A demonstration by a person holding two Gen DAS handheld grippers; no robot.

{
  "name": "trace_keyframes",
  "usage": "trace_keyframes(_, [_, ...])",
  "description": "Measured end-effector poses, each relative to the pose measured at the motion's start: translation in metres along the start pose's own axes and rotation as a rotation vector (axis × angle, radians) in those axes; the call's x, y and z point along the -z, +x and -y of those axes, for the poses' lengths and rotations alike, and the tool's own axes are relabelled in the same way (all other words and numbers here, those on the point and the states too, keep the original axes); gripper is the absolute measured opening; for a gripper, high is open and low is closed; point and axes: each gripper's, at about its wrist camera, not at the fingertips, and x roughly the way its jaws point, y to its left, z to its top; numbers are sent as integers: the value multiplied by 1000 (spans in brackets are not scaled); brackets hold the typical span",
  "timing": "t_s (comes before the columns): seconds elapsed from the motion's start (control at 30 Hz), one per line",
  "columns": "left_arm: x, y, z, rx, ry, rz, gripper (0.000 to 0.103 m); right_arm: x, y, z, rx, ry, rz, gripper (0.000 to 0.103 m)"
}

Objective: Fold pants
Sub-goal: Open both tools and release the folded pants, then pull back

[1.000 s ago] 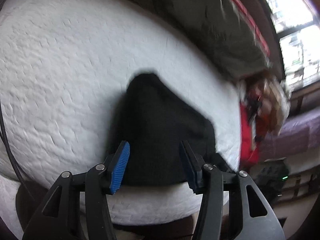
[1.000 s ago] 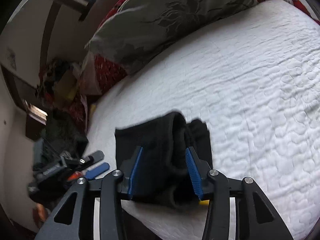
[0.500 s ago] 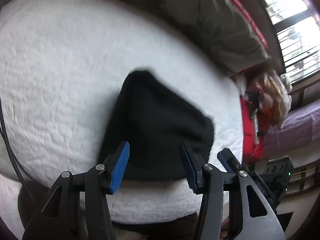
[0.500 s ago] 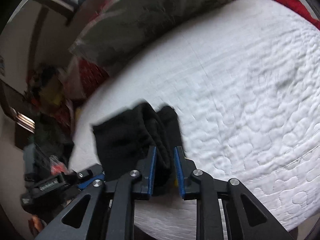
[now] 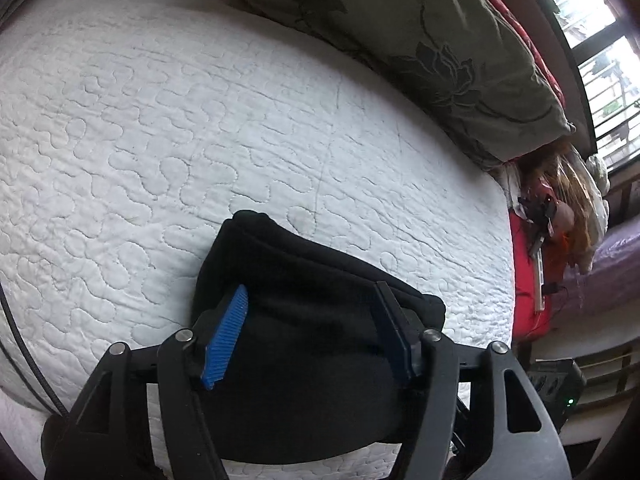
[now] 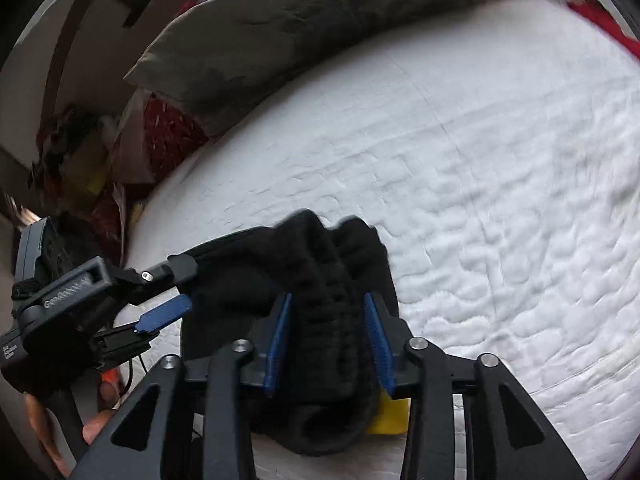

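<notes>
Black pants [image 6: 320, 280]: folded bundle, lower centre.
My right gripper [image 6: 326, 344]: reopened, released.
My left gripper [image 5: 312, 340]: spread.
Fold: apparently finished.

Both tongs are matte black plastic frames with triangular cut-outs and round silver screws at the joints. The left tongs [image 5: 310, 336] and the right tongs [image 6: 328, 344] carry ribbed blue pads [image 5: 224, 338] on their inner faces. A thin black cable [image 5: 24, 356] runs beside the left one. White lettering marks the left tongs' body, and bare skin of the left hand [image 6: 96, 424] shows beneath it.
</notes>
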Motion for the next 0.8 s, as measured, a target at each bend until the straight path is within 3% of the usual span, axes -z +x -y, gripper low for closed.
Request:
trace_keyframes(0.13, [11, -18, 2, 15, 16, 36, 62, 1, -7, 0, -20, 1, 13, 41])
trace_keyframes(0.27, [22, -35, -2, 41, 1, 50, 62, 2, -24, 8, -65, 71, 26, 55])
trace_keyframes(0.37, [27, -45, 2, 24, 7, 68, 62, 6, -35, 13, -52, 86, 37, 64])
trace_keyframes(0.8, [57, -83, 10, -119, 113, 161, 63, 35, -55, 35, 37, 139, -18, 77])
